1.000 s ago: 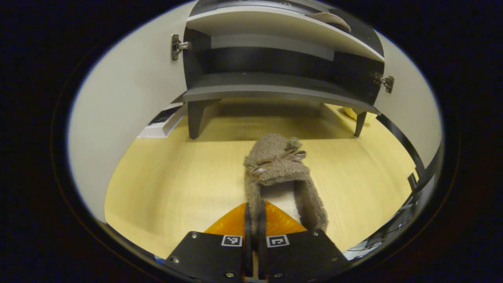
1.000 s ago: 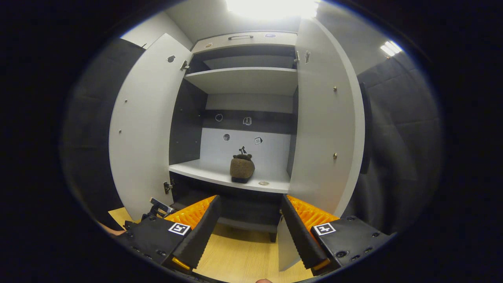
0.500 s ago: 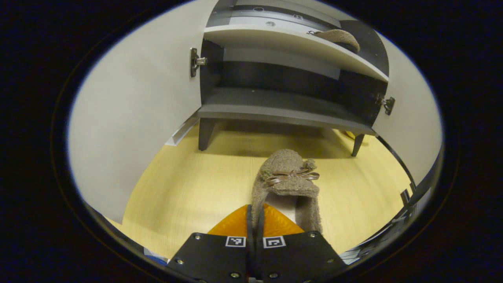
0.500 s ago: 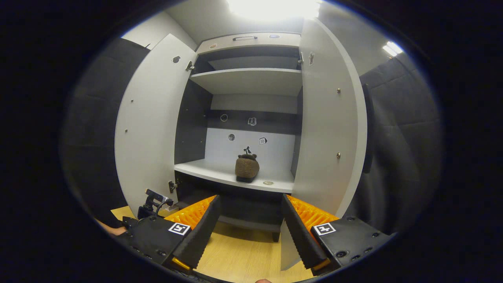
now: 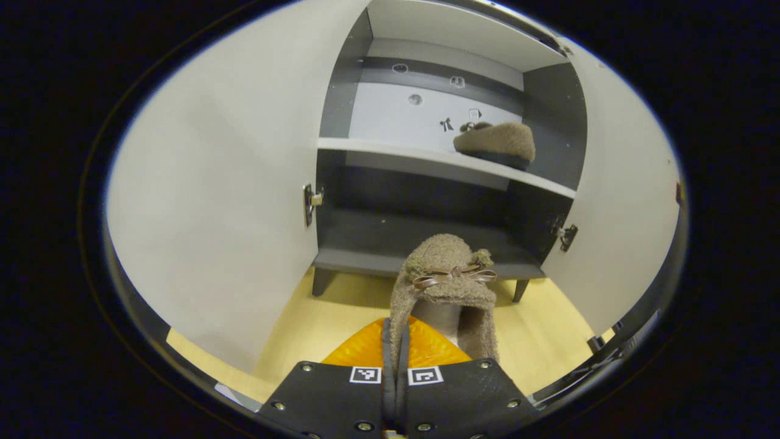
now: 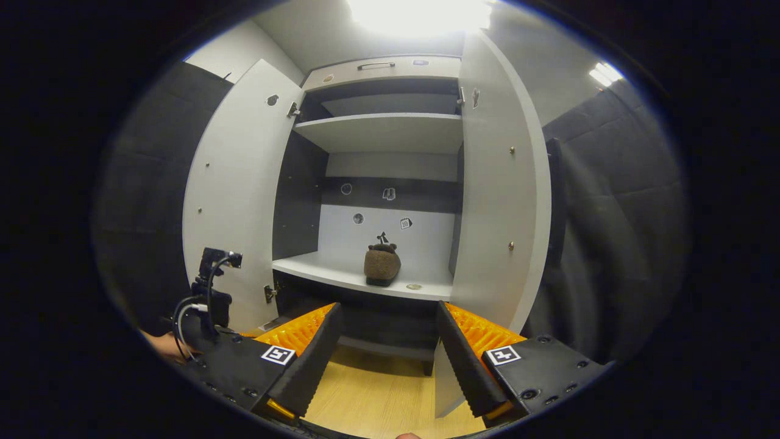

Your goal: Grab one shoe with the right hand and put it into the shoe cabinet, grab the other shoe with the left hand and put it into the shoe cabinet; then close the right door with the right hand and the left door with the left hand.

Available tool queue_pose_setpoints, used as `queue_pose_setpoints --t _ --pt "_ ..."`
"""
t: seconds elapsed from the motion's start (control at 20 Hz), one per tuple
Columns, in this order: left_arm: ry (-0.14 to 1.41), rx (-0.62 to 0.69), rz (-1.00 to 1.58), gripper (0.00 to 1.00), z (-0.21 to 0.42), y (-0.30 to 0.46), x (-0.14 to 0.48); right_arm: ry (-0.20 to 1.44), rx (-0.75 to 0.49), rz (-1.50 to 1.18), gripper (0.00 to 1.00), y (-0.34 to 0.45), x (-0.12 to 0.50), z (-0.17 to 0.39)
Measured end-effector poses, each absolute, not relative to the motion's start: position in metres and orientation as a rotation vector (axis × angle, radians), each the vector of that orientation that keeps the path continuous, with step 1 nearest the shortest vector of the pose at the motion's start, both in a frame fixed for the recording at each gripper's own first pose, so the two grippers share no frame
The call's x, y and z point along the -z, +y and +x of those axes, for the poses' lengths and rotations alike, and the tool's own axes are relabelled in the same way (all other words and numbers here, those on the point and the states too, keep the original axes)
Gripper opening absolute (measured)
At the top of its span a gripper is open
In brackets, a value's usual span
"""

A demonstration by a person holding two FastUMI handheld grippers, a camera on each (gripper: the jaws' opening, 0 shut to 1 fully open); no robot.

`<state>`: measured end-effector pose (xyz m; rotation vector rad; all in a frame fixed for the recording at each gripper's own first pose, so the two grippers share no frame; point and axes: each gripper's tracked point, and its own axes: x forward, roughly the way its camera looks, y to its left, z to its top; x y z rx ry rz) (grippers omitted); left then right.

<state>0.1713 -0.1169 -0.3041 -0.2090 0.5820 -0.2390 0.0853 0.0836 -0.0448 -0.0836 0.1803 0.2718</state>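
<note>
A brown fuzzy shoe (image 5: 448,271) with a small bow hangs off the floor in the left gripper view. My left gripper (image 5: 396,332) is shut on its side wall, toe pointing at the open shoe cabinet (image 5: 426,235). The other brown shoe (image 5: 495,141) rests on the white middle shelf (image 5: 390,151), toward its right. In the right gripper view that shoe (image 6: 382,265) sits on the shelf (image 6: 323,271) straight ahead. My right gripper (image 6: 388,308) is open and holds nothing, back from the cabinet. The left gripper's rig (image 6: 210,292) and a hand show at lower left.
Both white doors stand wide open: left door (image 5: 213,201) and right door (image 5: 615,201), also left door (image 6: 234,195) and right door (image 6: 496,183). The dark bottom shelf (image 5: 390,259) lies below. Pale wood floor (image 6: 372,396) runs in front of the cabinet legs.
My left gripper has lifted the shoe off the floor and tipped up toward the cabinet, bringing the middle shelf into sight. The right gripper has barely moved.
</note>
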Motion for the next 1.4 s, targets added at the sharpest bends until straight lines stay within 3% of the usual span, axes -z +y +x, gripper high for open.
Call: queue_pose_setpoints --t 0.8,1.4 --pt "0.276 0.196 -0.29 0.01 0.193 -0.101 0.241 0.175 -0.285 -0.089 0.98 0.086 0.049 0.076" --pt "0.301 0.132 -0.284 0.01 0.336 -0.105 0.224 0.2 -0.271 -0.073 0.98 0.079 0.065 0.091"
